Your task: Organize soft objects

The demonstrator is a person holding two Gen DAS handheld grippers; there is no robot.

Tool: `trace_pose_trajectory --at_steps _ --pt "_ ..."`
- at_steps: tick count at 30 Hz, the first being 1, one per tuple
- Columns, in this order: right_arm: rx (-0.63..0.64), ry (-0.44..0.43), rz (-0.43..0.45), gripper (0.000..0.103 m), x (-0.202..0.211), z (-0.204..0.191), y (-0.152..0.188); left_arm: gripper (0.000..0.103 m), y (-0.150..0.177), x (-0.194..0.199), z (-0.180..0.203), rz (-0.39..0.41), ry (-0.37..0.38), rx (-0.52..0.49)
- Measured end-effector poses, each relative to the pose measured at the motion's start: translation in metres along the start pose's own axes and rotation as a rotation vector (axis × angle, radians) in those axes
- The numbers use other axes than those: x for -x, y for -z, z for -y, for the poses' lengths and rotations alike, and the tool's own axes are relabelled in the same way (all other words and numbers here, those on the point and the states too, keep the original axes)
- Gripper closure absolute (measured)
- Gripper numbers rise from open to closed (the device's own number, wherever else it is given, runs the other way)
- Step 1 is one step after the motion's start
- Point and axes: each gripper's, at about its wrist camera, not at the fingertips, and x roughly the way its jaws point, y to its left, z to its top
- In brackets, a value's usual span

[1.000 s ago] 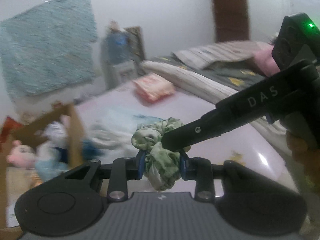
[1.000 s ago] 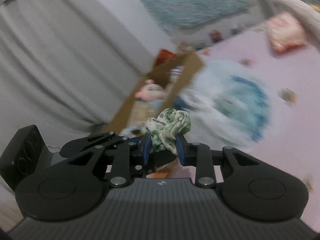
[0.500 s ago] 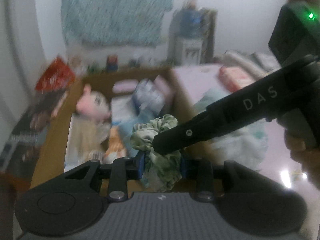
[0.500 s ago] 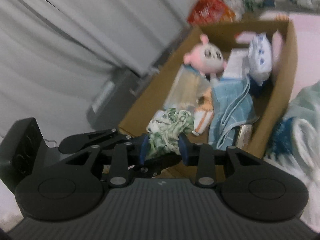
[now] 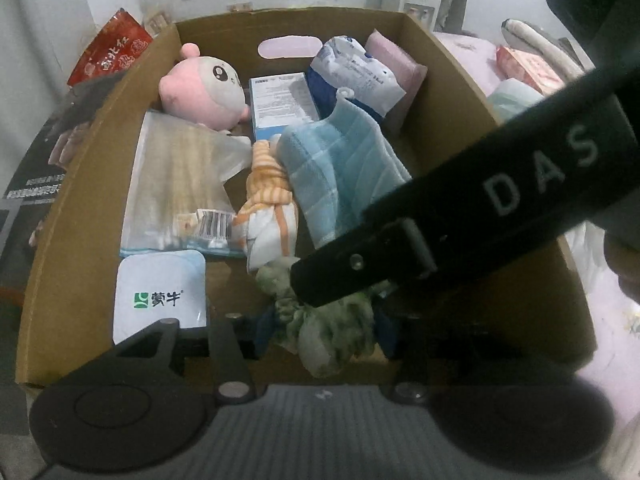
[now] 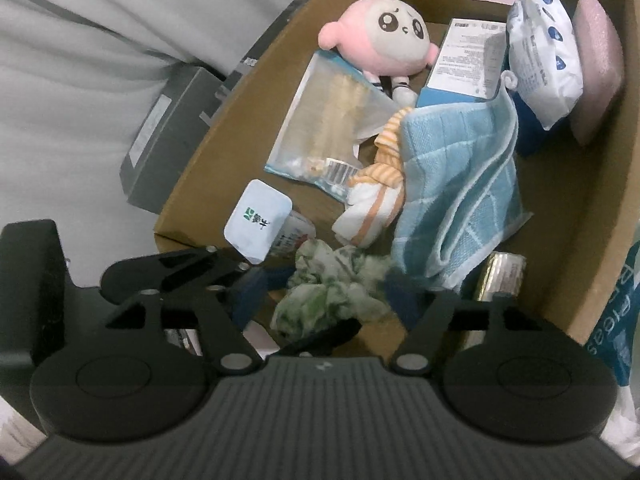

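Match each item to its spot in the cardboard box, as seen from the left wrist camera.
1. pink round plush doll
2. light blue checked towel
3. green-and-white fabric scrunchie
4. white milk pack with green logo

a. near left corner
b. near side, centre
c. far left corner
d. draped across the middle

Pairs: 1-c, 2-d, 3-b, 4-a.

both wrist views look down, close — sharing the cardboard box (image 5: 448,64) interior.

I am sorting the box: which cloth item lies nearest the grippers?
The green scrunchie, between the open fingers; the blue towel and striped orange cloth lie farther in.
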Motion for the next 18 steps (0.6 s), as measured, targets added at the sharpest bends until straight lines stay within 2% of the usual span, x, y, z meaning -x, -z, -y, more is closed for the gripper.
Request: trace_pose_trajectory --at_steps 2,6,12,15,18 --pt "-0.001 0.001 0.001 0.03 -0.002 0.001 -0.001 0.039 0.0 0.001 -0.003 -0.002 -0.002 0.006" --pt "-0.008 -0.012 0.012 0.029 0.002 0.004 0.0 0.029 0.0 0.004 -0.005 -0.004 0.0 0.007" --pt "-0.021 -0.054 0.048 0.028 0.014 0.003 0.004 0.028 0.005 0.017 -0.005 0.059 -0.026 0.004" --pt "-0.024 -0.094 0.109 0.028 0.03 0.002 0.007 0.028 0.008 0.029 -0.005 0.11 -0.058 0.012" --pt "-0.022 -0.145 0.206 0.026 0.057 0.002 0.015 0.028 0.014 0.046 -0.004 0.185 -0.084 0.031"
